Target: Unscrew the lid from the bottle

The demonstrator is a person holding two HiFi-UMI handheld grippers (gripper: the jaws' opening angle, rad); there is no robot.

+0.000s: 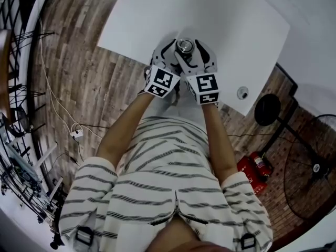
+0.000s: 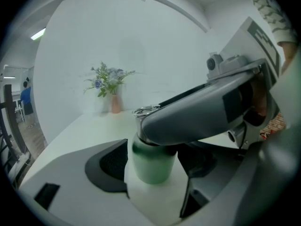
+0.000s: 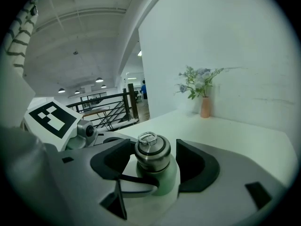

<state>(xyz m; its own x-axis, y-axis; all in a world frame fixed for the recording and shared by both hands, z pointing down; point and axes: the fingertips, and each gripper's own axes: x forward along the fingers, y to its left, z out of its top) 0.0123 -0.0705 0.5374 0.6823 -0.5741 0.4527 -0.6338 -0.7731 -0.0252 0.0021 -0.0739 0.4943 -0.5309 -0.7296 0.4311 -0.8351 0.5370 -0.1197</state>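
I note the left gripper (image 2: 151, 164) wide open astride the green bottle (image 2: 149, 169) body; the right gripper (image 3: 155, 164) open astride its steel lid (image 3: 152, 153), pads clear.

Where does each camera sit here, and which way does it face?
Head view: on the person's head, looking steeply down at the table and bottle; shows striped shirt, forearms, left tool and right tool.
Left gripper view: on the left tool, looking along its open jaws at the bottle's green body; the right tool crosses above.
Right gripper view: on the right tool, facing the steel lid between its open jaws; the left tool shows at left.
Shared: both gripper views show the bottle and a flower vase.
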